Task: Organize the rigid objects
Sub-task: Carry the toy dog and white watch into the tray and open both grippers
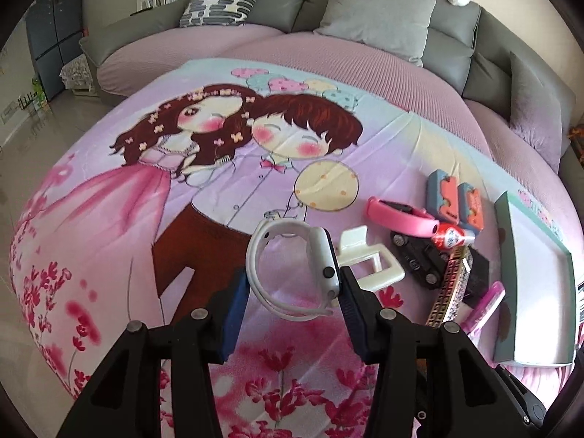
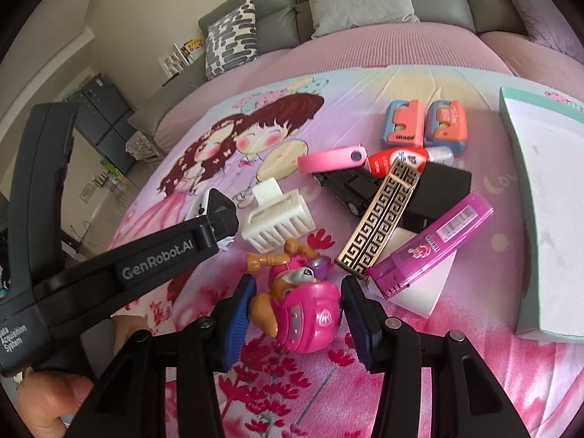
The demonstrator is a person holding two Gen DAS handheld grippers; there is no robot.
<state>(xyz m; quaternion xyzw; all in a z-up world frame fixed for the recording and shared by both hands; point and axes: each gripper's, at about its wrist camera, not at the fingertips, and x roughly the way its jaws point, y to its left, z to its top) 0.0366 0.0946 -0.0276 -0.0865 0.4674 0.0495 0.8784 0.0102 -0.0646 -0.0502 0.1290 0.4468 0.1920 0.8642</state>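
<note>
My left gripper (image 1: 292, 288) is shut on a white smartwatch (image 1: 323, 255), its band looped between the fingers, just above the cartoon blanket (image 1: 146, 200). My right gripper (image 2: 297, 304) has its fingers on both sides of a pink puppy toy figure (image 2: 303, 314) lying on the blanket; the left pad touches it, a small gap shows at the right pad. A pile lies beyond: white hair claw (image 2: 277, 219), gold patterned bar (image 2: 379, 215), purple case (image 2: 430, 241), black toy car (image 2: 350, 186), pink band (image 2: 328, 158).
A teal-rimmed box lid (image 2: 547, 219) lies at the right. Two blue-and-orange boxes (image 2: 423, 127), a red-white bottle (image 2: 398, 160) and a black box (image 2: 441, 186) sit in the pile. The left gripper's body (image 2: 146, 266) crosses the right wrist view. Grey sofa cushions (image 1: 376, 7) lie behind.
</note>
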